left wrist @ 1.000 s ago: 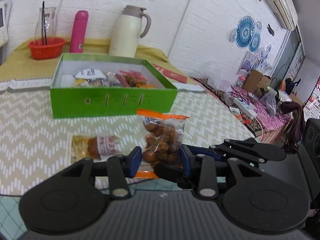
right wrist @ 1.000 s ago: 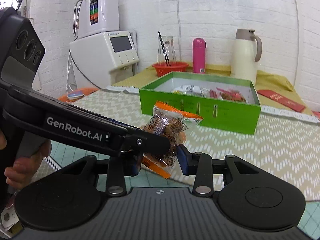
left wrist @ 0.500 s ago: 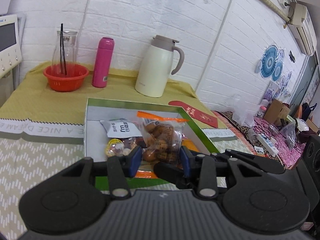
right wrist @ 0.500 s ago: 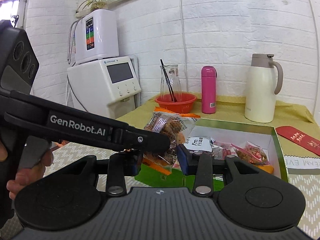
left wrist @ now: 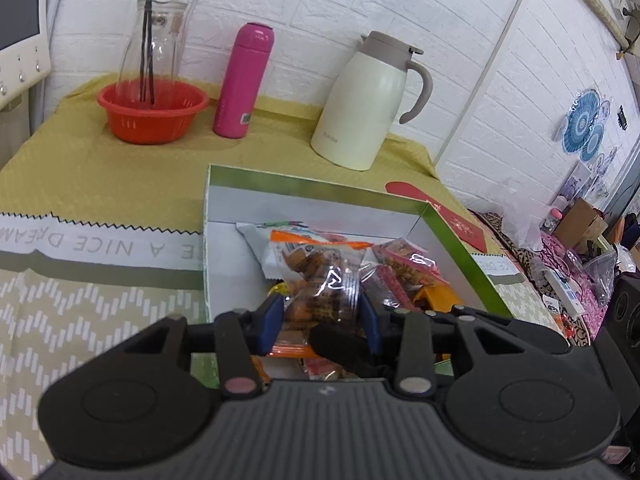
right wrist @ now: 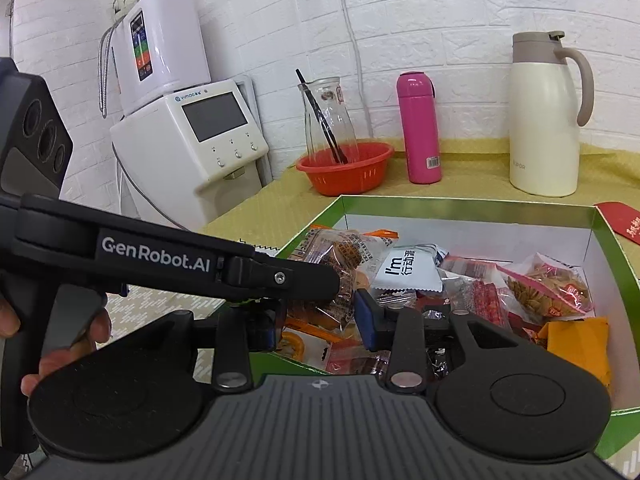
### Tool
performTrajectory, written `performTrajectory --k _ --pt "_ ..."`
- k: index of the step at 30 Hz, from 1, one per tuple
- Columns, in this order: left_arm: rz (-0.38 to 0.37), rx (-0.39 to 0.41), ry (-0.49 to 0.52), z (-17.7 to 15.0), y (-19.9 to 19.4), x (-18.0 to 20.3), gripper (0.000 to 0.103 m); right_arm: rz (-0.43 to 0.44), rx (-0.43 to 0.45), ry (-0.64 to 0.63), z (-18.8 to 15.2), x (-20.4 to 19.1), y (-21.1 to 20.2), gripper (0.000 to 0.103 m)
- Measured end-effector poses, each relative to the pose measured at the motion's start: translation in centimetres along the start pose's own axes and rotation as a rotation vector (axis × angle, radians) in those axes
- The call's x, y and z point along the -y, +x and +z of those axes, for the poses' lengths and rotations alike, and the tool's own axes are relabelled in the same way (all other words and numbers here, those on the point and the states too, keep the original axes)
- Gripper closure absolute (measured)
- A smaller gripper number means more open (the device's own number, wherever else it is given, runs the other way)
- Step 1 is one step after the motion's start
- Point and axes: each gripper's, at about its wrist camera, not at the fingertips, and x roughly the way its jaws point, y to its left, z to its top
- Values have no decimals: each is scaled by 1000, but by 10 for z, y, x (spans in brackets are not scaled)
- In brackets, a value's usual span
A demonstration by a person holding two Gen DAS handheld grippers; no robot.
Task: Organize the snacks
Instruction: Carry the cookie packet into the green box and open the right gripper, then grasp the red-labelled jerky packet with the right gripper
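You have the clear snack bag (left wrist: 320,280) pinched between both pairs of blue pads, left gripper (left wrist: 320,320) and right gripper (right wrist: 320,316) each closed on it, right above the green box (right wrist: 460,204). That box already holds several packets; what's left, I'd judge, is letting go. Around you: a chevron tablecloth (left wrist: 80,312), a mustard cloth (left wrist: 100,168), a white brick wall (right wrist: 440,20).
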Motion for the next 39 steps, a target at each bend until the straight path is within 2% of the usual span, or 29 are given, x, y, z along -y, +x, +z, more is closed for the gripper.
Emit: performTrajectory --k 5,7,9,14,17,26,33,39 --pt "19 1 14 1 7 -2 62 4 -7 -9 -1 3 7 36" --pt "56 46 45 -1 3 3 36 5 5 -38 -1 1 5 26" --pt "84 100 80 -4 -4 8 34 2 31 -72 -3 0 0 0" --pt "145 97 78 -7 -12 17 24 -10 63 -138 -9 -3 -10 0" --pt "198 107 80 -10 -15 22 13 -27 58 -155 -12 -5 -12 0" --pt "227 141 92 -15 -39 36 13 -38 79 -164 -13 -8 -33 0" --pt "220 165 107 -22 -59 52 13 -43 75 -186 -16 -11 -50 0" --pt "217 177 117 -31 -78 63 13 -7 47 -220 -27 -17 -71 0"
